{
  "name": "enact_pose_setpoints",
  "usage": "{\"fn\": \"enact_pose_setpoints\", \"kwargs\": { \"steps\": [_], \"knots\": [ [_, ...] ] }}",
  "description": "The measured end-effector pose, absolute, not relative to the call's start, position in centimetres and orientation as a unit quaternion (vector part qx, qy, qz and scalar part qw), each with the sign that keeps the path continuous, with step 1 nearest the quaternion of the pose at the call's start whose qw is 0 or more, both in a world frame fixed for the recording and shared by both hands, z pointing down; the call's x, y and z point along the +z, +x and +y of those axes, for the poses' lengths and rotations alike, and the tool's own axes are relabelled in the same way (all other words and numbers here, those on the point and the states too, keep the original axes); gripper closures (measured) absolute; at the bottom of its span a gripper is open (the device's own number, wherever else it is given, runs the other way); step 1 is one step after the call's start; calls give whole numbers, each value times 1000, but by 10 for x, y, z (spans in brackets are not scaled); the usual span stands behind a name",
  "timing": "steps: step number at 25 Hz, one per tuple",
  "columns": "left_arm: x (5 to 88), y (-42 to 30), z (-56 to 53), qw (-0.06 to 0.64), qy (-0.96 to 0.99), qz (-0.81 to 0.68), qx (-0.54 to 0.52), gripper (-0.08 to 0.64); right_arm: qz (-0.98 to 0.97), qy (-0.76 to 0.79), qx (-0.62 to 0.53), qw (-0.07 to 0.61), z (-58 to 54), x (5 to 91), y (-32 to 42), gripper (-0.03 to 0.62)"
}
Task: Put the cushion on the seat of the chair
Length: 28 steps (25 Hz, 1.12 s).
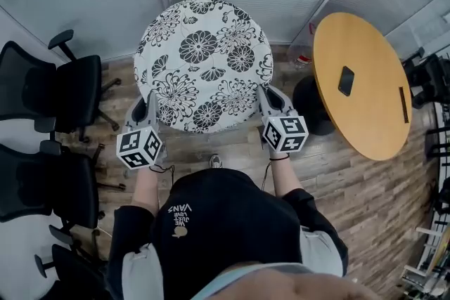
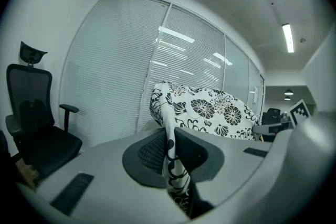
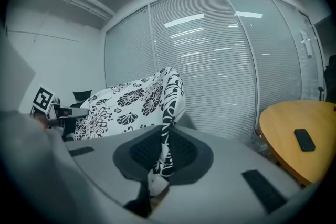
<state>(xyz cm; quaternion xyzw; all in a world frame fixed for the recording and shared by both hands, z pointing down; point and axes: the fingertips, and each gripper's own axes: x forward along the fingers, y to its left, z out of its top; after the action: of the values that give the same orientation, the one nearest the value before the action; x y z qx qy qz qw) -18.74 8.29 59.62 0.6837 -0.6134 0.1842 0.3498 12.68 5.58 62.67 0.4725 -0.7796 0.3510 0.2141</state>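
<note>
— So, where's the cushion (image 1: 204, 63)?
— Upper centre of the head view (black flowers on white).
— And the tools?
— Left gripper (image 1: 150, 109) is clamped on its lower-left edge, right gripper (image 1: 267, 100) on its lower-right edge. Table (image 1: 365, 81) stands at right.

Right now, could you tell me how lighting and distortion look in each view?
Head view: even light, floral cushion sharp, lines bowed. Left gripper view: strong fisheye, black corners, bright reflections on the blinds. Right gripper view: same vignette, glare streaks on the blinds.
</note>
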Motion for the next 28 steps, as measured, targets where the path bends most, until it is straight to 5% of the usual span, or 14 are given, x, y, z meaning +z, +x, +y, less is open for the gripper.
{"fn": "enact_pose_setpoints", "kwargs": {
  "steps": [28],
  "knots": [
    [574, -180, 82, 335, 672, -626, 210, 515, -783, 458, 376, 188, 56, 628, 128, 557]
  ]
}}
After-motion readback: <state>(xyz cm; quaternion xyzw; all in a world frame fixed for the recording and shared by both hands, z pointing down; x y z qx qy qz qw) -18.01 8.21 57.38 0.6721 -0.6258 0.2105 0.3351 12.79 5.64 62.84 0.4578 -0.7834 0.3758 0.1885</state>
